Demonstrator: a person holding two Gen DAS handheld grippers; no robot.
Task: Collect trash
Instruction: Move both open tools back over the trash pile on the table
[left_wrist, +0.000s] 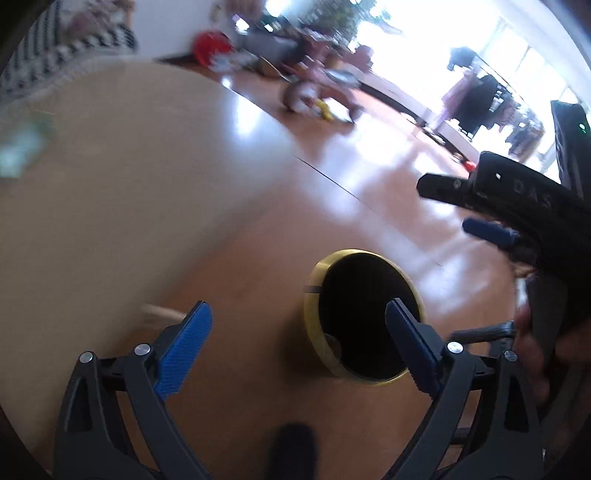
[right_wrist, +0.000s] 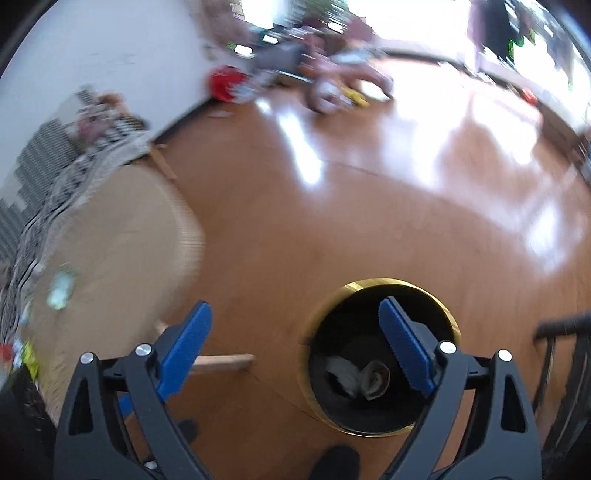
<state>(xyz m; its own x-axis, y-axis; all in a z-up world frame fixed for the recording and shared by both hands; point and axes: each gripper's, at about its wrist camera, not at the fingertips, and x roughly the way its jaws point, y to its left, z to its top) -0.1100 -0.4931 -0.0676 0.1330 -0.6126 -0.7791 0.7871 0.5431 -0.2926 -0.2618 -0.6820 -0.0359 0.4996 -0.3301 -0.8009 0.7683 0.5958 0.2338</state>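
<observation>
Trash (right_wrist: 360, 378): two pieces in one bin (right_wrist: 380, 284)

A lived-in home: wood floor (right_wrist: 369, 206), toys (right_wrist: 332, 92) scattered by the far wall, clothes rack (left_wrist: 487, 99) at the bright window far right.

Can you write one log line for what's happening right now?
left tongs: open, empty | right tongs: open, empty | bin: crumpled paper inside | table: scraps left

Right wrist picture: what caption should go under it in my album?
Open right claw above a gold-rimmed bin with crumpled paper inside.
</observation>
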